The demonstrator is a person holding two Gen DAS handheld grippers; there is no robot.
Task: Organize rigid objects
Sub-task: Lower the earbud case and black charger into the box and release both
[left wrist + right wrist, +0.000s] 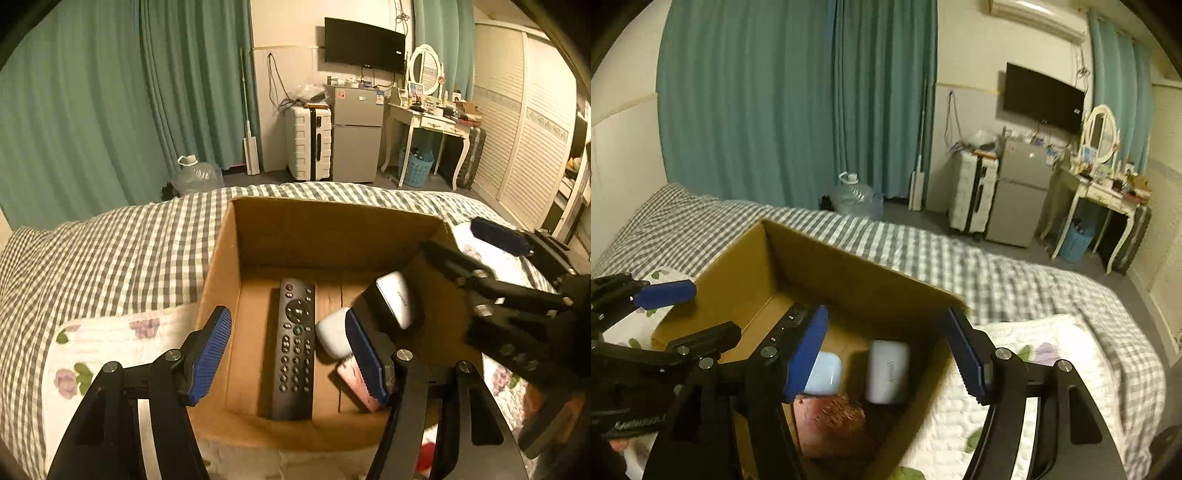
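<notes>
An open cardboard box sits on the bed. Inside lie a black remote, a white earbud case, a white power bank and a pink box. My left gripper is open and empty, hovering over the box. My right gripper is open and empty above the box, with the power bank, the earbud case and the pink box below it. The right gripper also shows at the right of the left wrist view.
The box rests on a grey checked bedspread beside a floral quilt. Beyond the bed are teal curtains, a water jug, a white suitcase, a small fridge, a dressing table and a wall TV.
</notes>
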